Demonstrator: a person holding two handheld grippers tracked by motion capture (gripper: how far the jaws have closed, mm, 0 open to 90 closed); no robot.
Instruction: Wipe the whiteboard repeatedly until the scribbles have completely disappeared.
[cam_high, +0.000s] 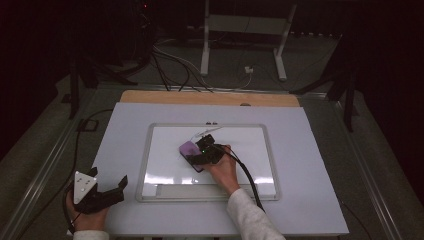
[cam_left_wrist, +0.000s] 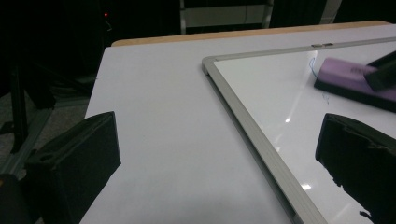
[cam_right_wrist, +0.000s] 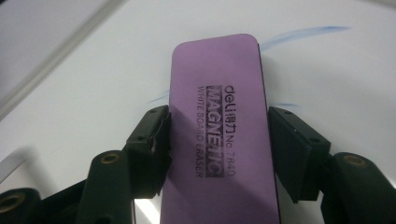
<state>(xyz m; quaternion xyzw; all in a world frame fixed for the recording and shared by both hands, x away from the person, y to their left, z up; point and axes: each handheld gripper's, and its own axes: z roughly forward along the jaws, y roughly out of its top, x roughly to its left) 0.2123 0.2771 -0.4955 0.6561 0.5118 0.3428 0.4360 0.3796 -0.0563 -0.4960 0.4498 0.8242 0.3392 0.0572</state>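
Right gripper view: purple eraser (cam_right_wrist: 219, 135) fills the middle, printed in black along its top: "deli", some characters I can't read, "No 7840", then "MAGNETIC" in big block letters and "WHITE BOARD ERASER" under it. The right gripper (cam_right_wrist: 217, 140) has its two black jaws pressed on the eraser's long sides, one per side, approx. mid-length, so it's clamped at a narrow-to-medium gap. Eraser lies flat on the whiteboard (cam_right_wrist: 74, 98); faint blue pen strokes (cam_right_wrist: 303, 33) show just beyond its far end and beside its edges.

High view: whiteboard w/ silver frame sits on a white table (cam_high: 310, 165), eraser near board centre, right hand (cam_high: 222, 170) behind it, cable trailing back to the sleeve. Nothing blocks the board. Wooden strip (cam_high: 210, 98) runs along the table's far edge; floor cables and a white stand beyond.

Left gripper (cam_high: 107, 190) rests at the table's near left corner, well apart from the board, jaws wide, nothing between them.
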